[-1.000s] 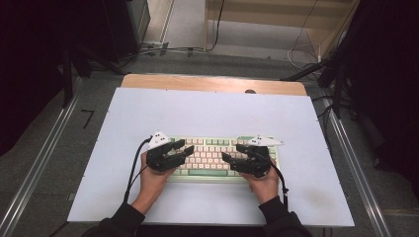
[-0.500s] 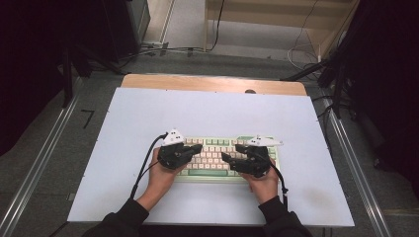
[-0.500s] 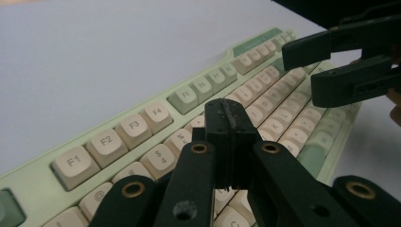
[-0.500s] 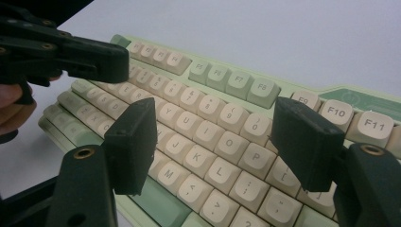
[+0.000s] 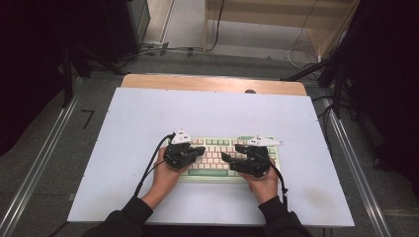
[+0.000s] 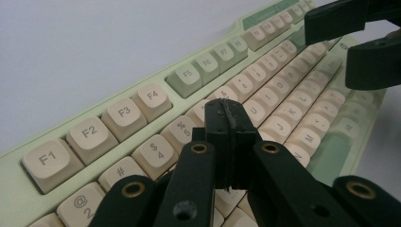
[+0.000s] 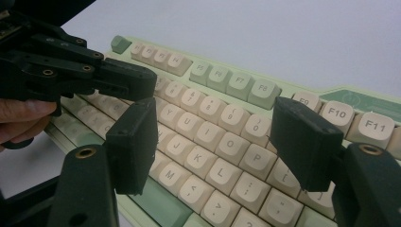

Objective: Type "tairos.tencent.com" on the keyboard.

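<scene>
Partly hidden keyboard [image 5: 217, 148]: left gripper [image 6: 230, 124] closed empty, right gripper [image 7: 213, 137] wide.

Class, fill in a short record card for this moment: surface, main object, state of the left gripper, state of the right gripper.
surface: white table top
main object: keyboard, pale green case, cream keys
left gripper: jaws shut with nothing between them, tip over the number row
right gripper: jaws open, hovering over the letter keys
hands: one on each gripper, at either end of the keyboard
</scene>
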Tool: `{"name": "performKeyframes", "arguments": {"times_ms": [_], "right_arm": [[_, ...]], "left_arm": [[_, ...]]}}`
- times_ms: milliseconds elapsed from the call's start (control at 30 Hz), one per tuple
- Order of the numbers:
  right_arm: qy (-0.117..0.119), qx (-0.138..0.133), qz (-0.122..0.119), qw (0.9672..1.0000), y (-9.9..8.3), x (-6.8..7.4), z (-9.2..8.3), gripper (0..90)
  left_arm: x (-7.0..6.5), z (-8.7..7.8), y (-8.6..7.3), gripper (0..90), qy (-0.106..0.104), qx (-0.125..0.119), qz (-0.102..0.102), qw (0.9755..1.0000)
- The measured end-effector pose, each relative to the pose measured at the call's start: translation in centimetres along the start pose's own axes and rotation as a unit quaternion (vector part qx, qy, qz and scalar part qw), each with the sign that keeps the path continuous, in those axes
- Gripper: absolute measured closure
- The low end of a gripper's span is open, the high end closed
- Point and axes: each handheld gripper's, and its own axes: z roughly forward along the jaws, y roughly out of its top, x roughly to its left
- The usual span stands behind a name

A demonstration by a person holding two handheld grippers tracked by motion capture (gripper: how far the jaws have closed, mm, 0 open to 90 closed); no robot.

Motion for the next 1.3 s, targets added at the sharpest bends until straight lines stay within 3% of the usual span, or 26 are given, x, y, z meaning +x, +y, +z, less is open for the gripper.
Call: {"name": "performKeyframes", "arguments": {"times_ms": [433, 600, 700, 867, 933, 1033, 1300], "right_arm": [[0.002, -0.002, 0.001, 1.0, 0.1, 0.0, -0.1, 31.2], [0.001, -0.001, 0.0, 1.0, 0.0, 0.0, -0.1, 31.2], [0.001, -0.003, -0.001, 1.0, 0.1, 0.0, -0.2, 31.2], [0.0, -0.004, 0.002, 1.0, 0.1, -0.2, -0.3, 31.2], [0.0, -0.004, 0.002, 1.0, 0.1, -0.2, -0.3, 31.3], [-0.001, -0.005, 0.001, 1.0, 0.1, -0.2, -0.4, 31.3], [-0.001, -0.006, 0.001, 1.0, 0.1, -0.2, -0.4, 31.2]], "left_arm": [[-0.4, 0.5, 0.3, 90.0, 0.006, 0.021, 0.002, 0.9998], [-0.8, 0.7, 0.6, 90.0, 0.014, 0.051, 0.003, 0.9986], [-0.9, 0.3, 0.9, 86.6, 0.012, 0.033, -0.002, 0.9994], [-0.7, -1.0, 1.2, 58.7, 0.027, -0.012, -0.013, 0.9995], [-0.5, -1.4, 1.2, 52.9, 0.03, -0.028, -0.017, 0.999], [-0.2, -1.7, 1.0, 49.4, 0.029, -0.044, -0.029, 0.9981], [0.2, -2.2, 0.9, 47.1, 0.031, -0.053, -0.035, 0.9975]]}}
